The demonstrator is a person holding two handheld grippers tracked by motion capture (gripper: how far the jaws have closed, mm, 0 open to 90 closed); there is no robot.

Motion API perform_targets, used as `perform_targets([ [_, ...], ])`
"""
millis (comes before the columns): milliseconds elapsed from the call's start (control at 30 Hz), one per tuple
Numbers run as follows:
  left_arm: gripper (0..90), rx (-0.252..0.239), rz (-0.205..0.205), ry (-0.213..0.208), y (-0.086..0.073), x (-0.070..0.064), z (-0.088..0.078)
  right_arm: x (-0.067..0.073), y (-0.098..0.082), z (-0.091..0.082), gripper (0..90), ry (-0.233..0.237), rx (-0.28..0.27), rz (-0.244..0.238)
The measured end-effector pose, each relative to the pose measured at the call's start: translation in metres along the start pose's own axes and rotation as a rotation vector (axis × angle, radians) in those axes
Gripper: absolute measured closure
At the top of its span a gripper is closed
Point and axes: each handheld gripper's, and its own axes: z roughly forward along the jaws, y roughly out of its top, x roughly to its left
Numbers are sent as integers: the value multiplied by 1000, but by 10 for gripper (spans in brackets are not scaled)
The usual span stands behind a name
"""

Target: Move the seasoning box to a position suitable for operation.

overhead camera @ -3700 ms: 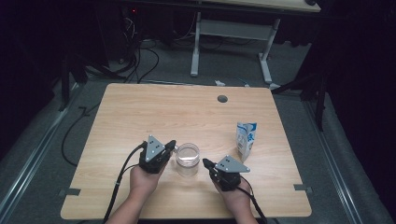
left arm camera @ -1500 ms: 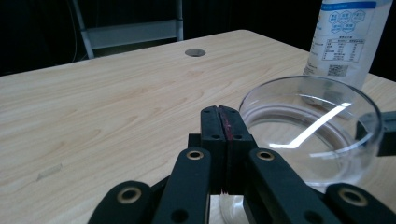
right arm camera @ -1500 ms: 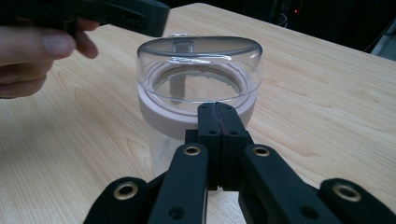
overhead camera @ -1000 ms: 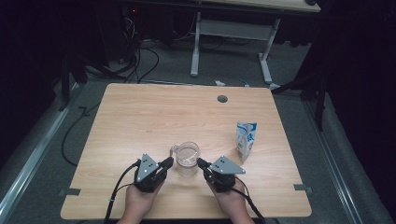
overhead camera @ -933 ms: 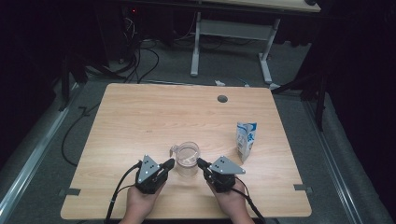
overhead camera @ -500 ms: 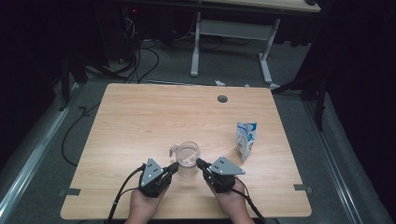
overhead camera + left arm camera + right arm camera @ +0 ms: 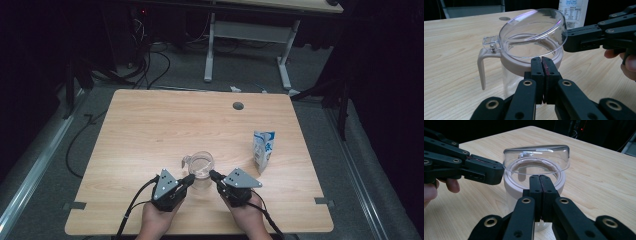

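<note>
A clear jug with a beige rim and handle stands near the table's front edge. Its clear hinged lid is tilted up off the rim. My left gripper comes at the jug from the left, jaws shut with nothing between them, its tip at the beige rim. My right gripper reaches in from the right, also shut and empty, its tip against the rim. In the right gripper view the left gripper's tip sits at the raised lid's edge.
A blue and white milk carton stands upright to the right of the jug, also behind it in the left gripper view. The wooden table has a cable hole near its far edge. Cables and desk legs lie beyond on the floor.
The left gripper has edged a little right, closer to the jug. The right gripper has stayed put. Since the earliest frame both hands sit nearer the front edge.
</note>
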Motion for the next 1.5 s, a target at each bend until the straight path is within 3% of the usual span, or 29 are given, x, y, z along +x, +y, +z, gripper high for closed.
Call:
perform_targets([
  [367,889,-13,3,-1,1,-1,0,-5,1,5,895,3,-22,16],
  [1500,892,-99,-17,30,22,6,4,-4,-1,7,900,2,-32,-7],
])
